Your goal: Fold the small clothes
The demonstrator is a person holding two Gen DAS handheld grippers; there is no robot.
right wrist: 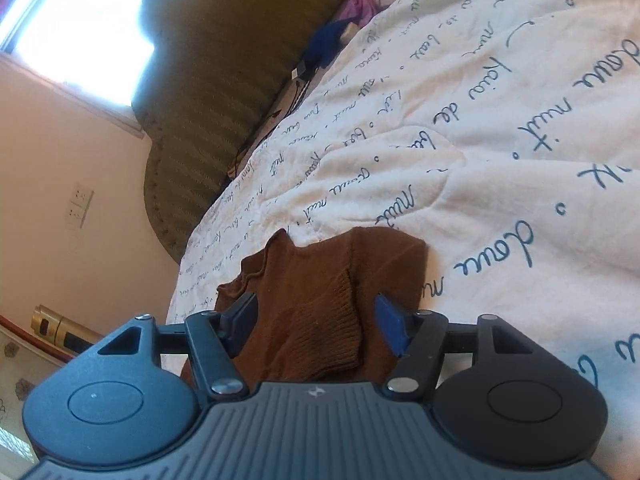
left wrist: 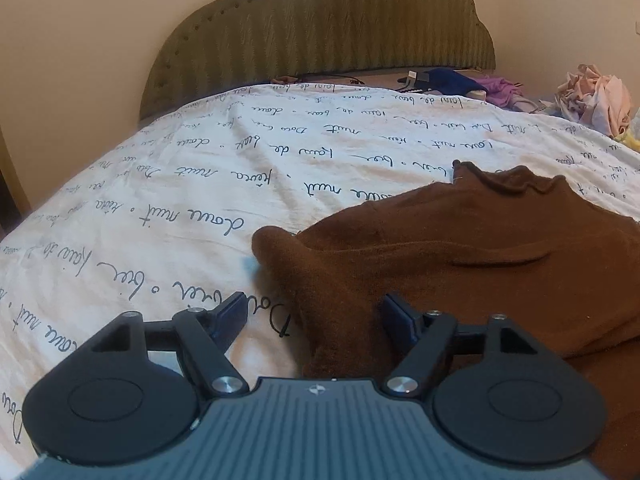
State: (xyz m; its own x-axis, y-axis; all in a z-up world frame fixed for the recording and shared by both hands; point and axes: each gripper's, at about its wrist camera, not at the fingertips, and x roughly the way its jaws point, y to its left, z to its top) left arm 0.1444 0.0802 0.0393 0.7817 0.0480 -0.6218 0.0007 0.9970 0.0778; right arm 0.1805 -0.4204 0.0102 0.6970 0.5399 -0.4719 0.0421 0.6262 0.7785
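Observation:
A small brown knitted garment (left wrist: 460, 248) lies on the white bed cover with handwritten lettering (left wrist: 200, 184). One folded end of it reaches toward the camera and lies between the fingers of my left gripper (left wrist: 314, 316). That gripper is open, its blue pads apart from the cloth on both sides. In the right wrist view, which is rolled sideways, the same brown garment (right wrist: 312, 280) lies on the cover (right wrist: 500, 160). A ribbed cuff (right wrist: 336, 320) sits in the gap of my right gripper (right wrist: 316, 320), which is open and not pressing on it.
A green padded headboard (left wrist: 320, 28) stands at the far end of the bed. A blue cloth (left wrist: 452, 80), purple clothes and a pile of pale pink clothes (left wrist: 596, 96) lie at the far right. A bright window (right wrist: 80, 20) shows in the right wrist view.

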